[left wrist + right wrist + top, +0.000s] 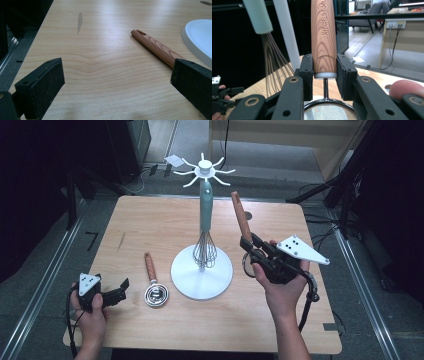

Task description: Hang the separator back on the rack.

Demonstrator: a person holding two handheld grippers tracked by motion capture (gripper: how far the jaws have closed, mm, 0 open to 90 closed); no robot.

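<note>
Left tongs [121, 289] are sitting wide apart and empty at 8 o'clock on the desk [150, 220], jaws aiming toward the wood-handled ladle [153, 285] lying just beside them at 7 o'clock of the white rack [202, 270], where a whisk [204, 247] is hanging. Right tongs [248, 246], at 4 o'clock of the rack, are clamping a wood-handled strainer [241, 217] low on its handle, handle pointing up, mesh ring below the jaws. Likely risks: the long handle is overhanging the grip, so it may be pivoting or slipping, and swinging it toward the hooks could be knocking the whisk or tipping the rack.
</note>
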